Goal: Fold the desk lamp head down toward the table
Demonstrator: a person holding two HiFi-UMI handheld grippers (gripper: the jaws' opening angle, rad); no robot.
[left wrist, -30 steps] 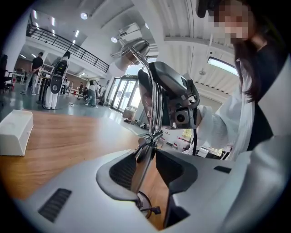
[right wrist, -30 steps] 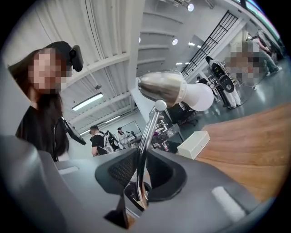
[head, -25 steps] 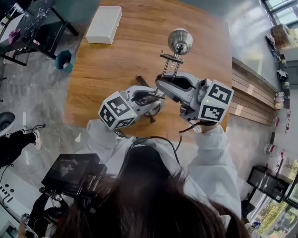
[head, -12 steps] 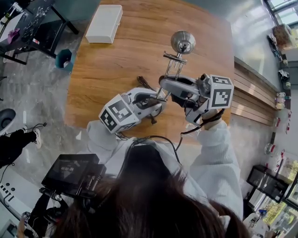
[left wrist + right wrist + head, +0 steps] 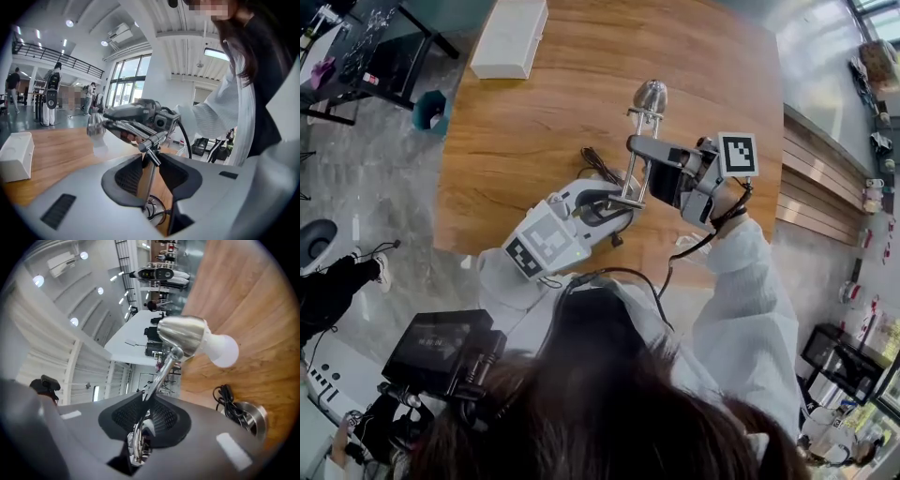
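Note:
The chrome desk lamp stands on the wooden table (image 5: pixel 534 112). Its head (image 5: pixel 649 95) tilts over and the white bulb (image 5: pixel 224 350) points toward the wood. My right gripper (image 5: pixel 642 150) is shut on the lamp's upper arm (image 5: pixel 161 373); its jaws have just been opening a little with the rods still between them. My left gripper (image 5: pixel 614 202) is open around the lower post (image 5: pixel 147 180). Its jaws have just been closing, and a gap still shows beside the post. The round base (image 5: pixel 248 416) and coiled black cable (image 5: pixel 225 397) lie below.
A white box (image 5: pixel 510 37) sits at the table's far left corner. A teal bin (image 5: pixel 431 108) stands on the floor to the left. The table's right edge meets a slatted wooden bench (image 5: pixel 811 197).
My right gripper has rolled over and dropped, swinging the upper arm down. The lamp head went from facing up to tilting toward the table. The left gripper has stayed at the post.

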